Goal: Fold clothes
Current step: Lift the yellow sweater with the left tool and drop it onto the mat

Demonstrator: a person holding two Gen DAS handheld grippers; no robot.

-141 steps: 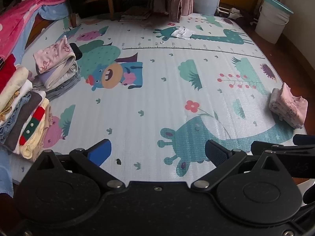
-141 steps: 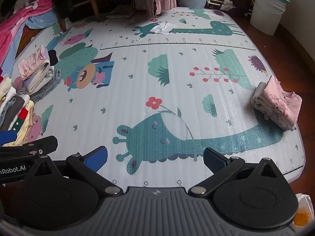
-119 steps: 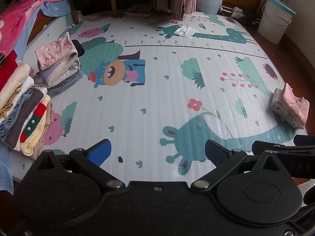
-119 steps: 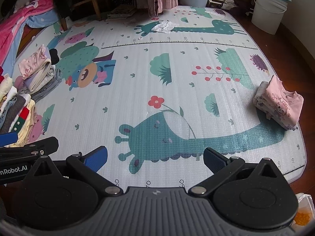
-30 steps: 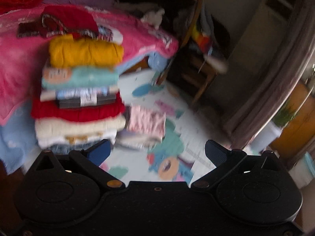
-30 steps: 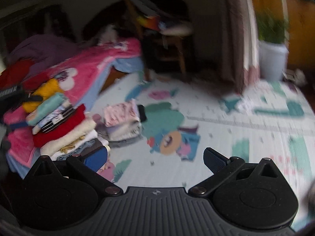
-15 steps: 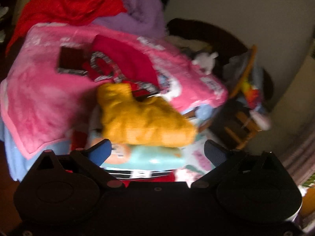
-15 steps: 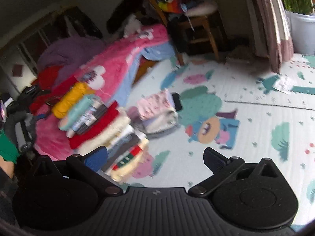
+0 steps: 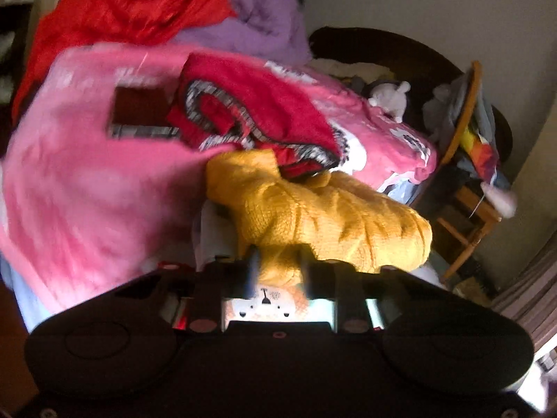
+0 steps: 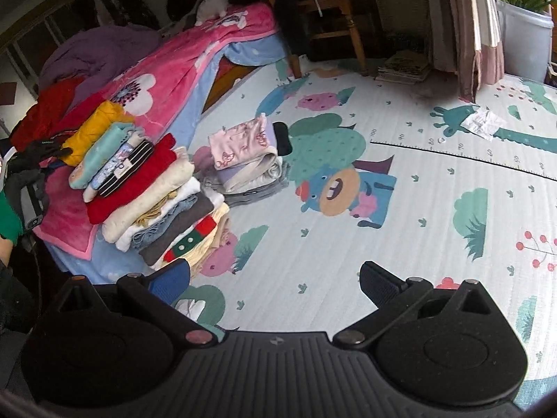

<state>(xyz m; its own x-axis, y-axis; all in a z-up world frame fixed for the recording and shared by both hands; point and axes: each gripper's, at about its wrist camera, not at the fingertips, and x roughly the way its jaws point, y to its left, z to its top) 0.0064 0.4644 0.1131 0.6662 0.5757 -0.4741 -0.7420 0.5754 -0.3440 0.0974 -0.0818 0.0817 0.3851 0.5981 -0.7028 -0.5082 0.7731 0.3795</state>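
A folded mustard-yellow knit sweater [image 9: 330,219] tops a tall stack of folded clothes [image 10: 153,202] beside the bed. My left gripper [image 9: 278,264] is at its near edge, jaws closing, with a fold of the yellow knit pinched between the narrow-set fingers. Under it lies a teal garment [image 9: 275,306] with an animal face. In the right wrist view a gloved hand [image 10: 34,156] holds that gripper against the yellow sweater [image 10: 94,129]. My right gripper [image 10: 275,278] hangs open over the play mat [image 10: 383,226], nothing between its fingers.
A pink blanket [image 9: 87,191] with a red garment [image 9: 250,111] covers the bed behind the stack. A smaller pile topped by a pink garment [image 10: 243,146] lies on the mat. A wooden chair [image 10: 334,3], stacked books [image 10: 403,66] and a white planter [image 10: 522,41] stand at the back.
My left gripper swung from the mat to the stack, moved in on the yellow sweater and closed from wide open. The right gripper turned left and tipped downward, staying open.
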